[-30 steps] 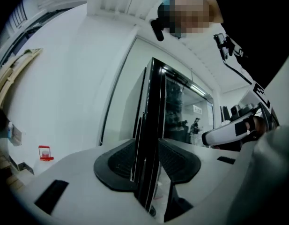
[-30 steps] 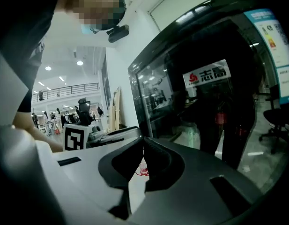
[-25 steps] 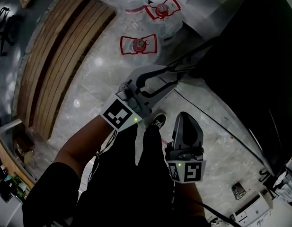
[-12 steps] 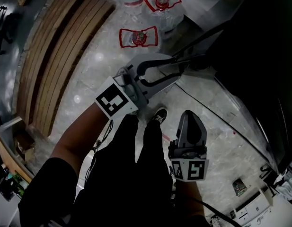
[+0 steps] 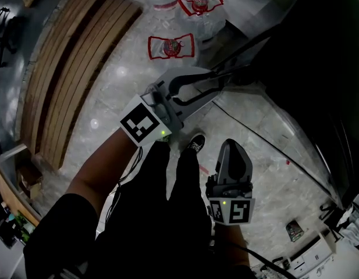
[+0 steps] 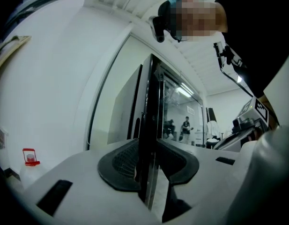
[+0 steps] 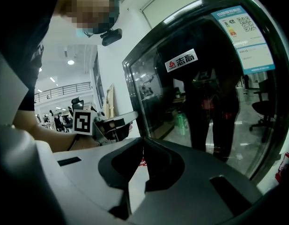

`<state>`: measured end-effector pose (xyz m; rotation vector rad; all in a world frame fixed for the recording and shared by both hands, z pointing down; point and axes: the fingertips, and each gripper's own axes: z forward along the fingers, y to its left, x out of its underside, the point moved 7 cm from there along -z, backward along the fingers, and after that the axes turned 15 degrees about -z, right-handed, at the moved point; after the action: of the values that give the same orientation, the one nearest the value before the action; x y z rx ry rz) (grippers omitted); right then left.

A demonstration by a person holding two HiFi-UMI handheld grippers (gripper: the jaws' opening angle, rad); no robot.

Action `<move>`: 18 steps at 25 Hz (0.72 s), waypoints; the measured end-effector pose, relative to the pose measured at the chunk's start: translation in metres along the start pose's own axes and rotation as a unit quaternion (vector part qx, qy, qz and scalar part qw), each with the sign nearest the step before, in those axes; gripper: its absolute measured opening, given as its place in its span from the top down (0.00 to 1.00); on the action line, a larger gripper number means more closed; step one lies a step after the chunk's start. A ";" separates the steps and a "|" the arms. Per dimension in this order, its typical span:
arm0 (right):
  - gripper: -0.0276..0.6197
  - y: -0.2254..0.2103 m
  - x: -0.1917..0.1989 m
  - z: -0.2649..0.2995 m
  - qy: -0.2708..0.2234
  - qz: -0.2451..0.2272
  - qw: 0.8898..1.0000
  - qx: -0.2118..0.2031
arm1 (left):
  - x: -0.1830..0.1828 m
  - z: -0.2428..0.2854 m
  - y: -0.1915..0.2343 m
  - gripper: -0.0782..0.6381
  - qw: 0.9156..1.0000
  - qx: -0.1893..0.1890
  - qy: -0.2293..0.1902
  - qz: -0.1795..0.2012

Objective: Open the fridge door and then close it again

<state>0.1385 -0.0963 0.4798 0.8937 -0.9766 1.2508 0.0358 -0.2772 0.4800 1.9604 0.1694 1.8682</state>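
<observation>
While its jaws are closing, the left hand-held gripper (image 6: 149, 172) straddles the upright edge of the fridge door (image 6: 151, 107); the right hand-held gripper (image 7: 143, 146), jaws together and empty, is farther from that edge.

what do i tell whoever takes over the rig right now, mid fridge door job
Grippers: the left gripper has its jaws closing around the edge of the fridge door; a firm clamp is not clear yet. The right gripper is shut and empty, held in front of the door's glass and touching nothing.
Done: the left gripper is lined up on the door edge.
Left: finish the grip, pull the door open, then swing it shut. Whether the door is already cracked open cannot be told.
</observation>
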 end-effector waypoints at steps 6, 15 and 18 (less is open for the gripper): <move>0.93 -0.003 0.002 -0.013 0.002 -0.002 1.000 0.002 | 0.005 -0.020 -0.016 0.73 1.000 -0.009 -0.020 -0.005; 0.93 0.009 -0.001 -0.051 -0.028 -0.035 0.999 -0.025 | 0.027 -0.078 -0.086 0.73 0.996 -0.087 0.003 0.000; 0.93 0.018 -0.008 -0.062 -0.040 -0.042 0.997 -0.045 | 0.034 -0.091 -0.107 0.74 0.993 -0.115 0.007 -0.009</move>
<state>0.1260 -0.0395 0.4514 0.9119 -1.0398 1.0988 -0.0289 -0.1485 0.4707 1.7841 -0.0249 1.8033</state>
